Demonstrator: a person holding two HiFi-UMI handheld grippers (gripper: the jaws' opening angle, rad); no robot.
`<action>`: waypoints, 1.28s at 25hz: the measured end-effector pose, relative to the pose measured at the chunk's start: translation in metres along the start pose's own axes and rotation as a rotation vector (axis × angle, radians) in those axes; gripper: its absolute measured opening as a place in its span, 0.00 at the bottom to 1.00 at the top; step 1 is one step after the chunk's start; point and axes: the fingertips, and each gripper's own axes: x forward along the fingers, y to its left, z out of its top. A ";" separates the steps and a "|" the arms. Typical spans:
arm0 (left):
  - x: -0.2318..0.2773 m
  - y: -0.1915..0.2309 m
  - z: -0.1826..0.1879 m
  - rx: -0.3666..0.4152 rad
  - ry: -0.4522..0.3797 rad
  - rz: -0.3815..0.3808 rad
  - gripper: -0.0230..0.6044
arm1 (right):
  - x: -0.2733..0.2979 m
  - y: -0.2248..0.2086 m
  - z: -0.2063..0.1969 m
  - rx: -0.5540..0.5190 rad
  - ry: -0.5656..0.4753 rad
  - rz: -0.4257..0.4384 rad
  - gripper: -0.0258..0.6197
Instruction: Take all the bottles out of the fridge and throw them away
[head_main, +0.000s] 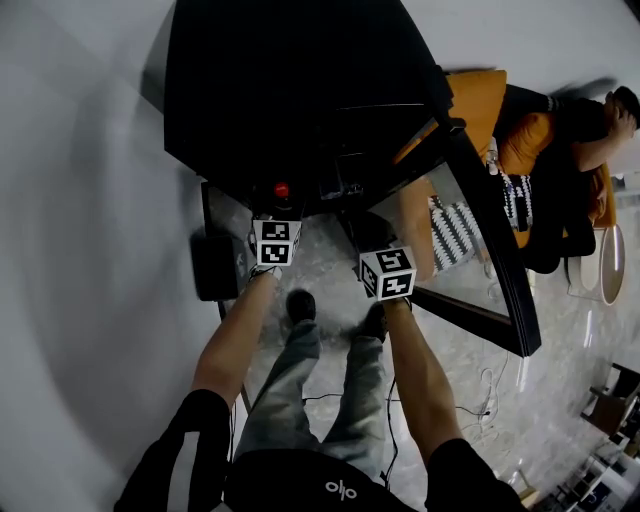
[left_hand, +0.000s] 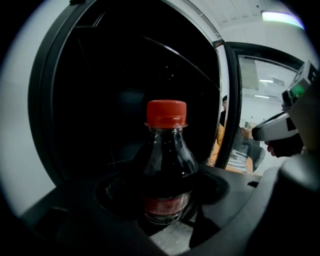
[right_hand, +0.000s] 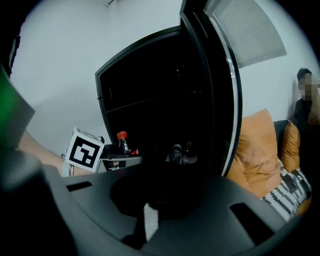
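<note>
From my remote station, the bottle (left_hand: 165, 170) in the left gripper (left_hand: 165, 220) reads as clear, glossy plastic around a dark drink, its red plastic cap (left_hand: 166, 114) duller, the jaws matt black plastic. The fridge (right_hand: 150, 100) shows a smooth black shell and a shiny-edged door (right_hand: 225, 100). I take the orange cushion (right_hand: 255, 150) for soft cloth and the floor (head_main: 470, 350) for polished grey stone.

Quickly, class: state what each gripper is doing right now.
Left gripper: closed on the red-capped bottle.
Right gripper: closed, holding nothing.
</note>
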 end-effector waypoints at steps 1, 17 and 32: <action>-0.008 -0.005 0.000 -0.001 0.005 -0.005 0.52 | -0.006 0.002 0.002 0.005 0.001 -0.001 0.05; -0.186 -0.095 0.127 -0.089 -0.007 -0.002 0.52 | -0.169 0.018 0.094 0.042 -0.087 0.035 0.05; -0.281 -0.163 0.202 -0.085 -0.075 0.064 0.52 | -0.267 0.023 0.132 -0.011 -0.153 0.117 0.05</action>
